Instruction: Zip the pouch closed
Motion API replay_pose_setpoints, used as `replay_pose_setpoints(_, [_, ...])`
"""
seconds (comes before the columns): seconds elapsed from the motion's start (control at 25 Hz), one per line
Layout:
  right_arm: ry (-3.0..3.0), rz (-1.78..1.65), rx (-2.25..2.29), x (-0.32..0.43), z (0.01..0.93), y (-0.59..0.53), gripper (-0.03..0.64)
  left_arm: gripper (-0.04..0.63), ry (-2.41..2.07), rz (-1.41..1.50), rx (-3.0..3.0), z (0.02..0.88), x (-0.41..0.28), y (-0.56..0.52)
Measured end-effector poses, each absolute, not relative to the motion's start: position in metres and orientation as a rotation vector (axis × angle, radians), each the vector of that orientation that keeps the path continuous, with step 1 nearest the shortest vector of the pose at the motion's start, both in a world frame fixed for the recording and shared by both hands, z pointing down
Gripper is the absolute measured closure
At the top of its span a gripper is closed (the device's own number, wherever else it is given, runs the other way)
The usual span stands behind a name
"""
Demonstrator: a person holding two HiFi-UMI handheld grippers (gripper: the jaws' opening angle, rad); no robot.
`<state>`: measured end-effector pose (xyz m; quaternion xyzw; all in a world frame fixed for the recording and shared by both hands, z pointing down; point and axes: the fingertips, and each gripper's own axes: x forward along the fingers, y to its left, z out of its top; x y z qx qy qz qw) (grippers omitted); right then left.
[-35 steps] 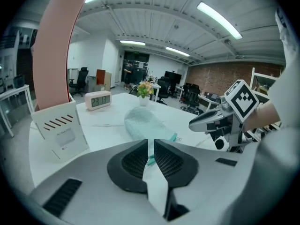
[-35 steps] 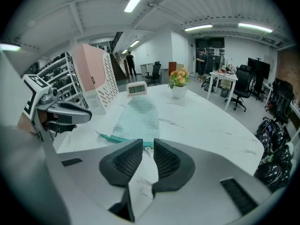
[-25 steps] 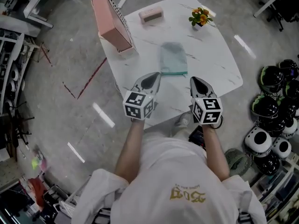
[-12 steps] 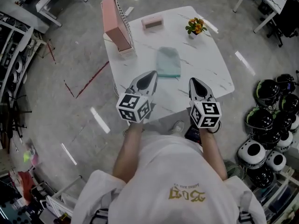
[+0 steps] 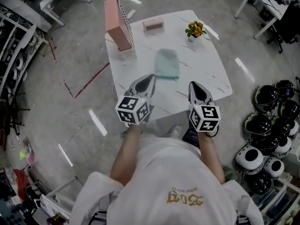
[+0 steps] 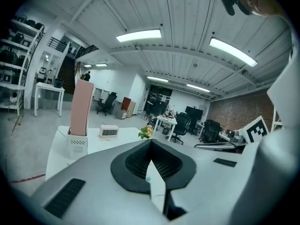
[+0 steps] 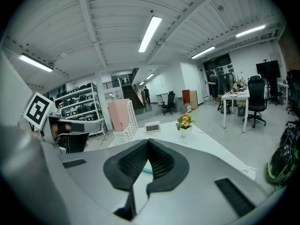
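A pale teal pouch (image 5: 167, 64) lies flat in the middle of the white marble table (image 5: 212, 69). My left gripper (image 5: 151, 77) hovers over the table's near edge, left of and nearer than the pouch, jaws shut and empty. The right gripper (image 5: 193, 85) hangs over the near edge to the right, also shut on nothing. Neither touches the pouch. In the left gripper view the closed jaw tips (image 6: 150, 142) hide most of the table; a sliver of teal shows below them. In the right gripper view the tips (image 7: 147, 141) meet, with a teal sliver of pouch (image 7: 146, 171) beneath.
On the table's far side stand a pink file holder (image 5: 118, 25), a small pink clock (image 5: 153, 24) and a little potted flower (image 5: 196, 30). Black-and-white helmets (image 5: 267, 125) are piled on the floor at the right. Desks and office chairs fill the room beyond.
Both grippers have risen and drawn back toward the person, away from the pouch. The head camera has shifted, so the table sits farther off. Jaws stayed shut.
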<state>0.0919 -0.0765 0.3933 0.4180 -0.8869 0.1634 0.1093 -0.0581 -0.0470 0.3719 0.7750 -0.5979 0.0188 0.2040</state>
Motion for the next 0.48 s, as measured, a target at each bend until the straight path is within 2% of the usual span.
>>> replay_pose_setpoints(0.48, [-2.633, 0.413, 1.252, 0.091, 0.380, -0.070, 0.606, 0.578, -1.665, 0.043, 2.163, 0.372, -0.060, -0.039])
